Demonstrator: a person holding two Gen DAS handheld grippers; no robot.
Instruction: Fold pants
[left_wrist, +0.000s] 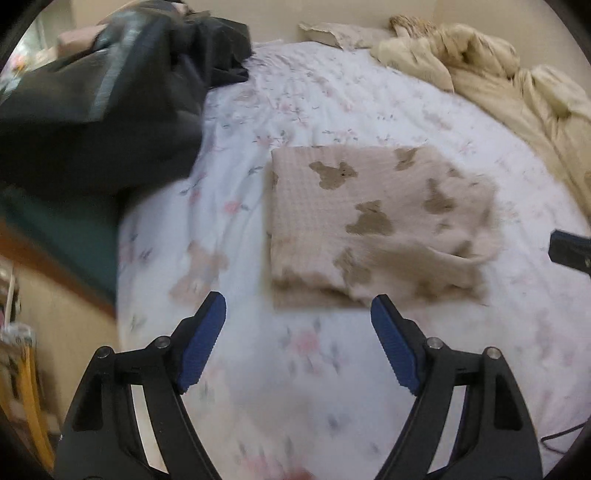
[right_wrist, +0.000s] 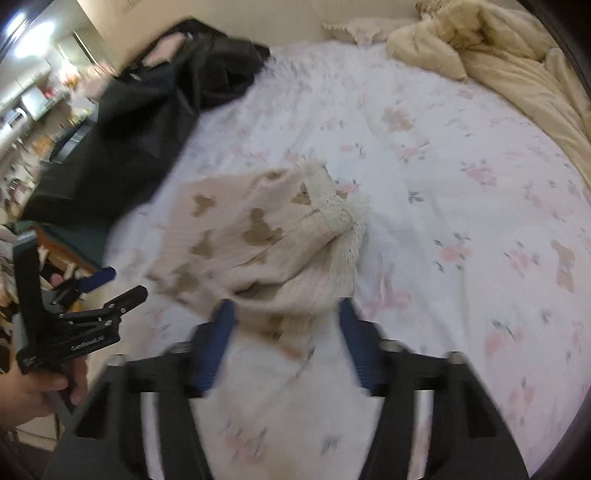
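The pants (left_wrist: 369, 225), beige with brown bear shapes, lie folded into a flat, roughly square bundle on the bed sheet (left_wrist: 332, 96), a white sheet printed with pink flowers. In the left wrist view the bundle's slightly longer side runs left to right across the picture, with a neat straight edge on the left and a looser, rumpled edge on the right; stacked layers show along its near edge. In the right wrist view a lace-trimmed edge (right_wrist: 343, 218) sits at the bundle's far right corner. The left gripper (left_wrist: 298, 341) hangs just short of the bundle's near edge, its blue pads spread wide with only sheet between them. The right gripper (right_wrist: 286, 345) is released too, jaws apart over the near corner of the pants, though blur hides whether the cloth touches the pads. A dark garment (left_wrist: 110, 92) lies heaped on the sheet's far left, well apart from the pants, and a cream blanket (left_wrist: 498, 74) is bunched along the far right.
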